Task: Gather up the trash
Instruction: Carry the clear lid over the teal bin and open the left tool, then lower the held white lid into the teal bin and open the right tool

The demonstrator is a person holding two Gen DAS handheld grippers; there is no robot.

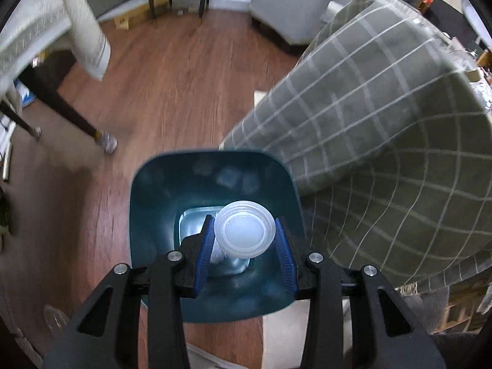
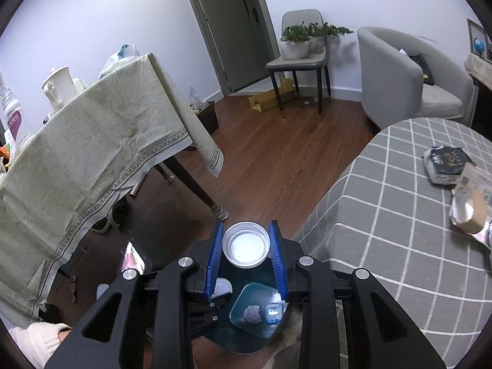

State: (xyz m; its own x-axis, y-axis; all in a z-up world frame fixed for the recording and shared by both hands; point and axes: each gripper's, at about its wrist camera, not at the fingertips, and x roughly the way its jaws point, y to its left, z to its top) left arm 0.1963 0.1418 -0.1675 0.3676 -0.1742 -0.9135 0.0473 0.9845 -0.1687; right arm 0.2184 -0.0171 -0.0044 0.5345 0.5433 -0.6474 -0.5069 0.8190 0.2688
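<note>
Cup (image 1: pixel 244 229) hanging over bin (image 1: pixel 153 184), left gripper (image 1: pixel 245 246) pinching its sides. Right gripper (image 2: pixel 246 256) clamping cap (image 2: pixel 246 244), bin (image 2: pixel 258 343) showing just below (scraps lying inside). Advising: centring each over opening, lowering, then spreading jaws, one at a time.

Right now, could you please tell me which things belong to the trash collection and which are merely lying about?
Job: bin; cup in left gripper; cap in right gripper; wrappers on the checked table.

Lying about: teapot; plant; armchair; cardboard.
</note>
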